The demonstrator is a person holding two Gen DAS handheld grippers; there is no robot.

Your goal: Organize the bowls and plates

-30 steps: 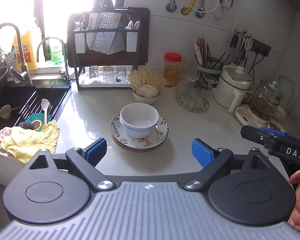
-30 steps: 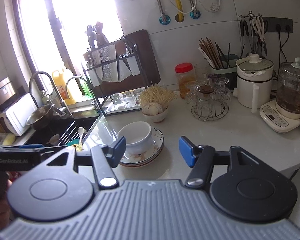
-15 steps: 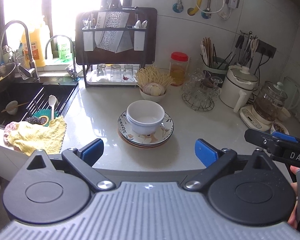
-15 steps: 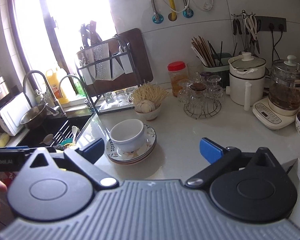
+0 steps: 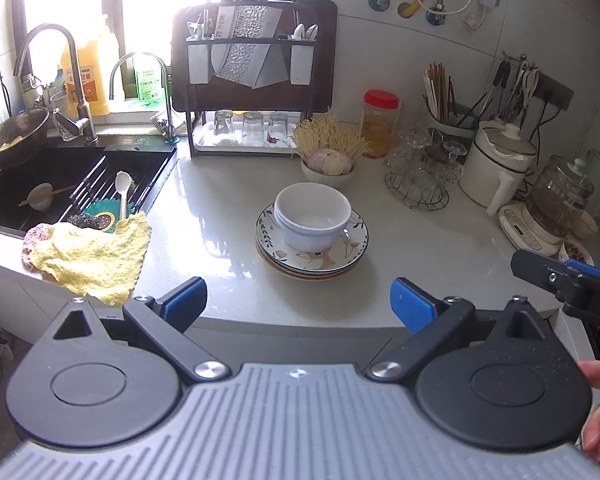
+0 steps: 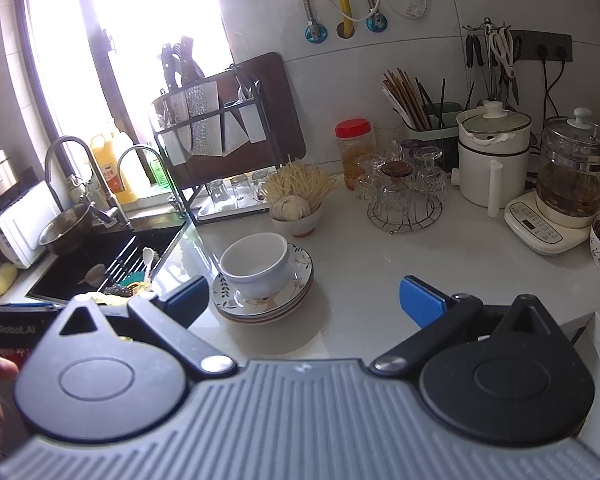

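Two stacked white bowls (image 5: 313,216) (image 6: 257,264) rest on a pile of floral plates (image 5: 342,258) (image 6: 288,300) in the middle of the white counter. My left gripper (image 5: 298,304) hangs open over the counter's front edge, short of the stack, nothing between its blue pads. My right gripper (image 6: 306,298) is open wide too, and the stack lies just beyond its left pad. The right gripper's black tip (image 5: 564,280) shows at the right edge of the left wrist view.
A dark sink (image 5: 60,184) with rack and spoon lies left, a yellow cloth (image 5: 88,256) on its corner. Behind the stack stand a garlic bowl (image 5: 328,164), knife rack (image 5: 256,80), red-lidded jar (image 5: 380,124), glass stand (image 6: 404,196), white cooker (image 6: 494,160) and kettle (image 6: 568,184).
My right gripper's jaws have spread from about half open to wide. Both grippers have drawn back a little, so the stack looks slightly farther away.
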